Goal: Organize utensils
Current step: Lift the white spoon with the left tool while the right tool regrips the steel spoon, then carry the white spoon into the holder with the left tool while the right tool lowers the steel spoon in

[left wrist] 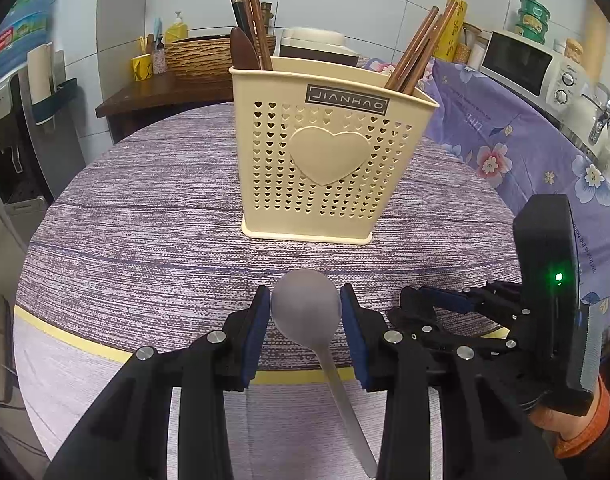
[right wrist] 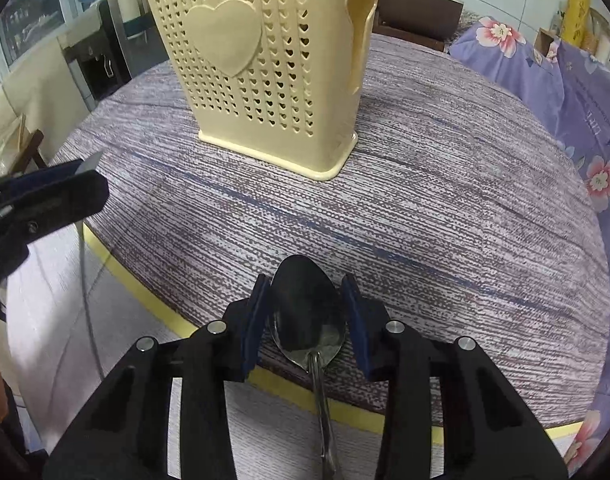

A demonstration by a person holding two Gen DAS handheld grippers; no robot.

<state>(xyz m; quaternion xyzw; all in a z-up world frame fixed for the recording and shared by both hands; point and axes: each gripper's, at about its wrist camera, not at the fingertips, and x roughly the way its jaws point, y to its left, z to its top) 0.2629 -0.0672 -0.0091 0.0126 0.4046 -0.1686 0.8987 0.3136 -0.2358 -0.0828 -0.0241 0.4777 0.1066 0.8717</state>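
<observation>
A: What's the biggest thing here?

B: A round table (left wrist: 145, 220) under a purple striped cloth. On it a cream utensil holder (left wrist: 325, 168) stands upright, with heart-shaped holes, and brown chopsticks (left wrist: 419, 52) lean out of its top.

A: And the spoons?

B: In the left wrist view a grey matte spoon (left wrist: 307, 306) sits between the blue pads of the left hand-held gripper (left wrist: 306, 310). The bowl fills the gap, both pads touch its sides, and the handle runs back toward the camera. So the jaws are narrow and clamped on it.

A: The other one?

B: A shiny metal spoon (right wrist: 307, 320) lies between the pads of the right hand-held gripper (right wrist: 307, 312), bowl forward and handle trailing back. The pads meet its widest part, so it is gripped there.

A: How are the hands posed?

B: Both point down toward the table near its front edge, well short of the holder. The person's hand (left wrist: 561, 420), in an orange cuff, grips the right tool's body.
</observation>
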